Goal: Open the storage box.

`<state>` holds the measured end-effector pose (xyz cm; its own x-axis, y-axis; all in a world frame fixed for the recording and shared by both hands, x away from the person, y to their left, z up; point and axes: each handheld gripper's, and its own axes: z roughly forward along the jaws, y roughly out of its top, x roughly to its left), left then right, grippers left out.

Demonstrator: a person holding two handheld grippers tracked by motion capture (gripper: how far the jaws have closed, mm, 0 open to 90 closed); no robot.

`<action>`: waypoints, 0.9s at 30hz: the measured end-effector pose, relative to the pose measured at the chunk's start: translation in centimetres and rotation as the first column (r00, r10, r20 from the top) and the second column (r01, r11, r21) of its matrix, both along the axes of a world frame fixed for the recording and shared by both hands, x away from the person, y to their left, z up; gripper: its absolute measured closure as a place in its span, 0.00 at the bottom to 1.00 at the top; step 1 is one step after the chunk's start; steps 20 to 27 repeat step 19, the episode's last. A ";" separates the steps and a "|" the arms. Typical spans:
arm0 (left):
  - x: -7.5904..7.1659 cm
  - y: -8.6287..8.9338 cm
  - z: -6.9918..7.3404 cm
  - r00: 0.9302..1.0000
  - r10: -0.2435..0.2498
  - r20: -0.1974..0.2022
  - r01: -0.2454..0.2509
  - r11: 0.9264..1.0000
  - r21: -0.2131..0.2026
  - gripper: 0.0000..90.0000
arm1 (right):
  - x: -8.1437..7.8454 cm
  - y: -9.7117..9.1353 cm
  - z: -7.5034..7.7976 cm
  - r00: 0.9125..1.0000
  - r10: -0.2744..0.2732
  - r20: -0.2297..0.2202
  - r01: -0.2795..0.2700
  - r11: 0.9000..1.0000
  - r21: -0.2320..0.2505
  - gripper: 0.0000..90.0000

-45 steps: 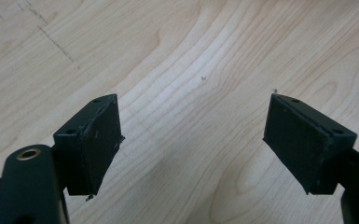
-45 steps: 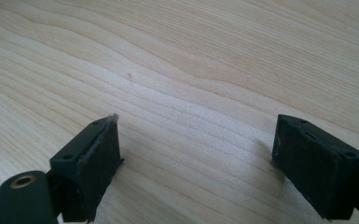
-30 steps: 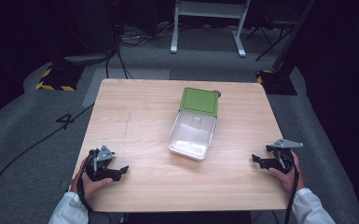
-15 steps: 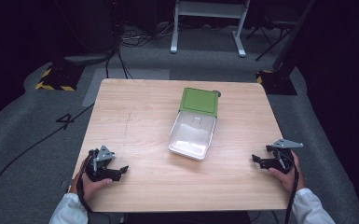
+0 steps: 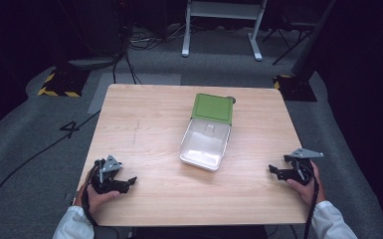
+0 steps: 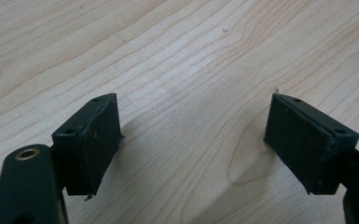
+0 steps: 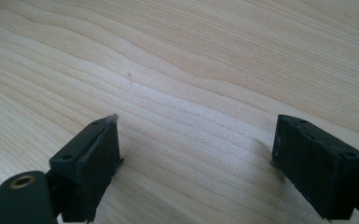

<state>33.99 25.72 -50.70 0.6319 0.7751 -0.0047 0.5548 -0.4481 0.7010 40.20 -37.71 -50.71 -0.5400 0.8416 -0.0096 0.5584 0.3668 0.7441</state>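
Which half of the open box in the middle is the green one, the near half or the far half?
The far half: the green lid lies flat towards the table's back edge. The near half, the white tray, is pale and hollow.

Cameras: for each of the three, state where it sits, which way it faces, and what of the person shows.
High view: above the person's side, facing forward and down on the wooden table and open box; both hands, left gripper, right gripper show.
Left gripper view: on the left gripper, facing down along its spread jaws at bare wood.
Right gripper view: on the right gripper, same, jaws spread.
Shared: all three see the tabletop.
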 end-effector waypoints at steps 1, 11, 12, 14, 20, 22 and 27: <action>0.0 0.0 0.0 1.000 -0.001 0.000 0.001 1.000 0.004 0.21 | 0.0 0.0 0.0 1.000 0.000 0.000 0.000 1.000 0.000 0.17; 0.0 0.1 0.0 1.000 0.002 0.001 -0.002 1.000 0.005 0.21 | 0.0 0.0 0.0 1.000 0.003 0.000 -0.003 1.000 0.000 0.17; 0.0 0.1 0.0 1.000 0.002 0.002 -0.002 1.000 0.005 0.21 | 0.0 0.0 0.0 1.000 0.003 0.000 -0.003 1.000 0.000 0.17; 0.0 0.1 0.0 1.000 0.003 0.002 -0.003 1.000 0.005 0.21 | 0.0 0.0 0.0 1.000 0.002 0.000 -0.002 1.000 0.000 0.17; -0.1 0.2 0.0 1.000 0.026 -0.001 -0.026 1.000 0.000 0.21 | 0.0 0.0 0.0 1.000 0.002 0.000 -0.002 1.000 0.000 0.17; -0.1 0.2 0.0 1.000 0.026 -0.001 -0.026 1.000 0.000 0.21 | 0.0 0.0 0.0 1.000 0.002 0.000 -0.002 1.000 0.000 0.17; -0.1 0.2 0.0 1.000 0.026 -0.001 -0.026 1.000 0.000 0.21 | 0.0 0.0 0.0 1.000 0.002 0.000 -0.002 1.000 0.000 0.17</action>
